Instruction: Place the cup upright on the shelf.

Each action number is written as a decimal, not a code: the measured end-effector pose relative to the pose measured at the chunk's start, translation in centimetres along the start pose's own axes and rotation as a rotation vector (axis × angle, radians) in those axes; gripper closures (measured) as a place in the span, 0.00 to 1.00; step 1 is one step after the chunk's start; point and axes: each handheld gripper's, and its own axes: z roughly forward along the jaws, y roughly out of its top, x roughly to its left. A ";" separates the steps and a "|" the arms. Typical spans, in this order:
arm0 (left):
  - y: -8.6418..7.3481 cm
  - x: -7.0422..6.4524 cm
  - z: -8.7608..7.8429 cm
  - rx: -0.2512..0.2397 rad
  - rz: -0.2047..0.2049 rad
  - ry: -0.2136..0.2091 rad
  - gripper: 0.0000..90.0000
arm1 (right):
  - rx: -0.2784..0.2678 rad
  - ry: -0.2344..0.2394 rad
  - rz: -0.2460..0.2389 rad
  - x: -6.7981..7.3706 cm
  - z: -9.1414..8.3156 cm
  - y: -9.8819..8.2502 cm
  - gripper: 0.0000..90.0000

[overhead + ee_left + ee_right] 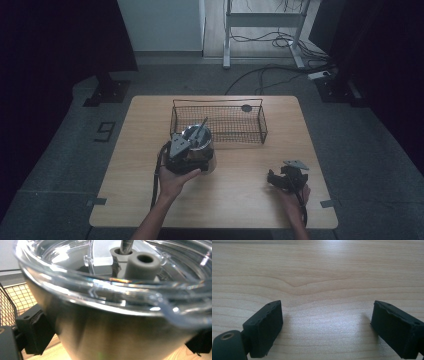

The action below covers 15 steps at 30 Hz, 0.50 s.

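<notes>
Your left tool is clamped on the steel tumbler; in the left gripper view its black pads press both sides of the metal body, below the clear lid with a straw through it. The pickup looks done. The tumbler sits at about 9 o'clock of the tabletop's centre, just short of the wire basket, which lies toward 12 o'clock and holds one small dark disc. What seems left is carrying the tumbler over the basket's near rim and letting go. Your right tool, at about 4 o'clock, rests with jaws spread wide over bare wood, holding nothing.
</notes>
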 end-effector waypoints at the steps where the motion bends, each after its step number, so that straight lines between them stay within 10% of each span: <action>1: 0.1 0.0 0.1 0.000 0.004 0.000 0.04 | -0.001 0.000 -0.001 0.0 0.0 0.0 0.11; 15: 1.4 0.9 1.5 0.001 0.006 0.016 0.04 | 0.000 0.000 0.000 0.0 0.0 0.0 0.11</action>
